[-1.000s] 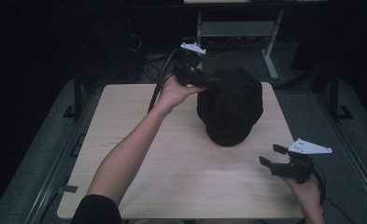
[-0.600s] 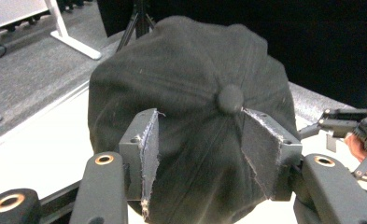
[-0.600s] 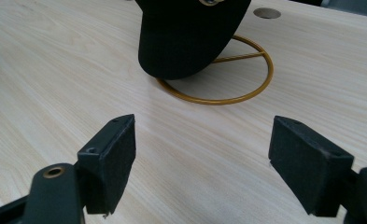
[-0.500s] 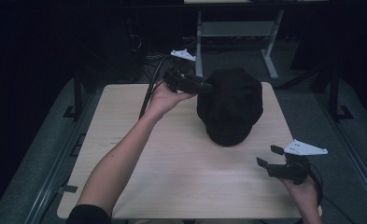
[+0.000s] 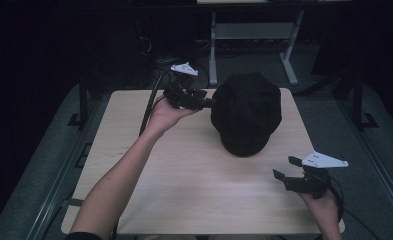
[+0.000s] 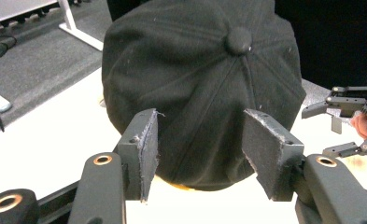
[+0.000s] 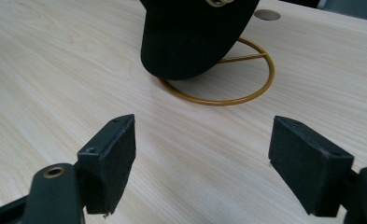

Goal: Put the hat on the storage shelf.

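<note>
Since the left gripper [image 5: 210, 102] has just been spreading its jaws at the back edge of the black cap [image 5: 245, 112], upper middle of the worktop [image 5: 184, 170] on its gold wire stand [image 7: 218, 88], I'd pinch the fabric squarely, with the right gripper [image 5: 286, 170] gaping idle at lower right.

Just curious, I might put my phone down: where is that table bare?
The table is bare left of the black cap and along the near edge. It is crowded at the cap, where the left gripper reaches in.
</note>
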{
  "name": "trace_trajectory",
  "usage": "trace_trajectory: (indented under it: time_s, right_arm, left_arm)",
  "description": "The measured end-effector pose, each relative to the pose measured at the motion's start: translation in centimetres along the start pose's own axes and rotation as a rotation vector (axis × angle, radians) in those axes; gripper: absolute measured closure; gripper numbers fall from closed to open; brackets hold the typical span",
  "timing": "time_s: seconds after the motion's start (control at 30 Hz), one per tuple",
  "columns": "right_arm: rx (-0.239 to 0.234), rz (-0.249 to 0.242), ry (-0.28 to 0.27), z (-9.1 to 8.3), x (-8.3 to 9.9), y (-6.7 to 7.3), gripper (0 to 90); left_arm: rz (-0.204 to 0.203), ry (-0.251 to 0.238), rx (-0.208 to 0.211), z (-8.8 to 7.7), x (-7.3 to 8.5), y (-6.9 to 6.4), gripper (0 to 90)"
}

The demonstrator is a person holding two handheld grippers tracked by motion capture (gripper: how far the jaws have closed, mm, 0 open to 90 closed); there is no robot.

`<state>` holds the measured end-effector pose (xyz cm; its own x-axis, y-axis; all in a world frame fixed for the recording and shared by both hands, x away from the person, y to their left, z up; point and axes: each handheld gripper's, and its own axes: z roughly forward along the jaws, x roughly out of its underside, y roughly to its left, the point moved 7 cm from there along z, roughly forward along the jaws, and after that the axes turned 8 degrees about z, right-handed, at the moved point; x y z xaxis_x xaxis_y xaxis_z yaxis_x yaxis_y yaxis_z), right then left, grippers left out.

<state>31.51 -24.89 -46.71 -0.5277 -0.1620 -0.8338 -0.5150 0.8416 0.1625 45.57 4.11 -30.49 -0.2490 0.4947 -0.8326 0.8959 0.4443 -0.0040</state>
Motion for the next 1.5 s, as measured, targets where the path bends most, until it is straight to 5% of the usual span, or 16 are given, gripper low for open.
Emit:
trace_trajectory:
  time_s: [1.5]
  right_arm:
    - [-0.005,-0.033,0.023,0.4,0.3,1.4,21.5]
  left_arm:
    - [-0.019,-0.049,-0.024,-6.2,7.3,-2.1,42.3]
